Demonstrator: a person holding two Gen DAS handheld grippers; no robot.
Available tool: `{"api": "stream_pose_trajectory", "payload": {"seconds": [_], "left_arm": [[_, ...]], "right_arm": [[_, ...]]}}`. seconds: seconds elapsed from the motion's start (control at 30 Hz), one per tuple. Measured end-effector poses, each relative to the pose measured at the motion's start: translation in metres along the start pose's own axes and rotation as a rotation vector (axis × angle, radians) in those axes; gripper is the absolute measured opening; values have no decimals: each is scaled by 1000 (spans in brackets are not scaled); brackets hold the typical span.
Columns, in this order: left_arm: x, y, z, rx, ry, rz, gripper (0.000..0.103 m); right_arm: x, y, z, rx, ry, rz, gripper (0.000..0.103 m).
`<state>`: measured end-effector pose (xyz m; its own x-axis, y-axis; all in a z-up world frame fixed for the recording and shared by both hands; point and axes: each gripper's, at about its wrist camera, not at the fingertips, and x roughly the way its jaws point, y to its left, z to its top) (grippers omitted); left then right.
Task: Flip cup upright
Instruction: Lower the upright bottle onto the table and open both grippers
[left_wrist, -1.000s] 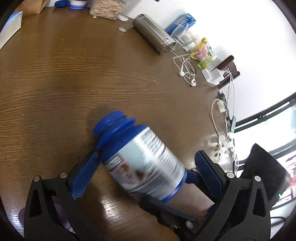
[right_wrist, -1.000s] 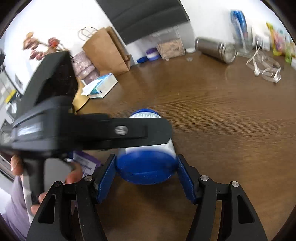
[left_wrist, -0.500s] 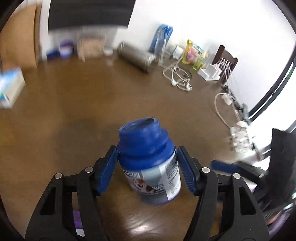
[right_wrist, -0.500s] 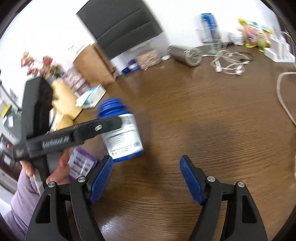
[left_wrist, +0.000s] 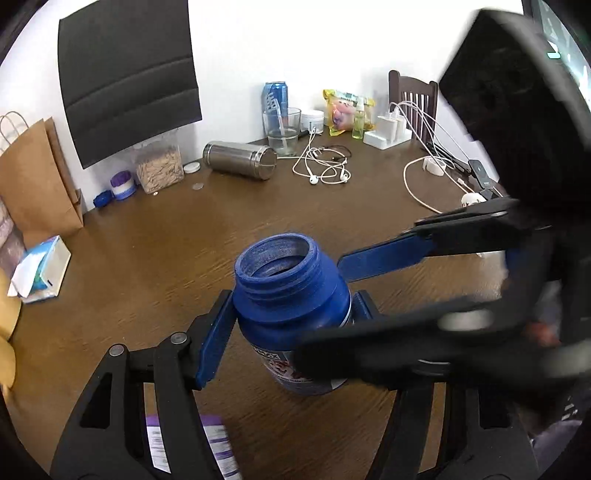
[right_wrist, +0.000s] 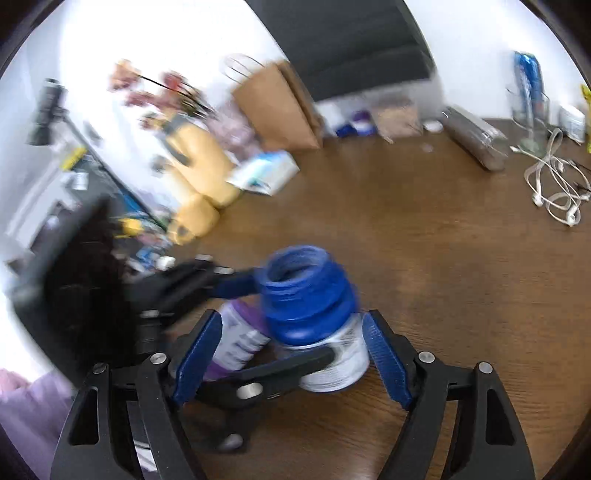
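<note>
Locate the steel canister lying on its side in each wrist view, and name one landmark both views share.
Left wrist: the steel canister lies upper centre, at the far edge of the table, left of the white earphones.
Right wrist: the steel canister lies upper right, blurred, left of the earphones.
Shared landmark: the brown paper bag against the wall.

Blue cup (left_wrist: 291, 314) is really a jar-like container: dark blue threaded neck and shoulder, open round mouth with no lid, silver-white printed label around the lower body, blue base band. It stands upright, mouth up, base on the brown wood table (left_wrist: 155, 258), near the front middle. The right wrist view shows the same cup (right_wrist: 314, 317) slightly motion-blurred, label text unreadable, with a purple-labelled container just beside its left side.
</note>
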<state>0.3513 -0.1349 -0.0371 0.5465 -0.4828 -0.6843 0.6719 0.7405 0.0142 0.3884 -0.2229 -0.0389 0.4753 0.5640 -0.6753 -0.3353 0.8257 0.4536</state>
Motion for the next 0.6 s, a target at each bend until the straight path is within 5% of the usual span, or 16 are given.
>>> {"api": "stream_pose_trajectory", "payload": {"seconds": [0.1,0.4,0.6], "left_arm": [[-7,-3,-2,30,-2,37,60],[-25,4,-17,18,29,50,57],[-30,8,-26,-29,62,35,61]], "right_arm": [[9,-1,3,20,12,65,67],[24,17,-12,-35,40,76,67],[17,37,-22,-104,-34,-56,66]]}}
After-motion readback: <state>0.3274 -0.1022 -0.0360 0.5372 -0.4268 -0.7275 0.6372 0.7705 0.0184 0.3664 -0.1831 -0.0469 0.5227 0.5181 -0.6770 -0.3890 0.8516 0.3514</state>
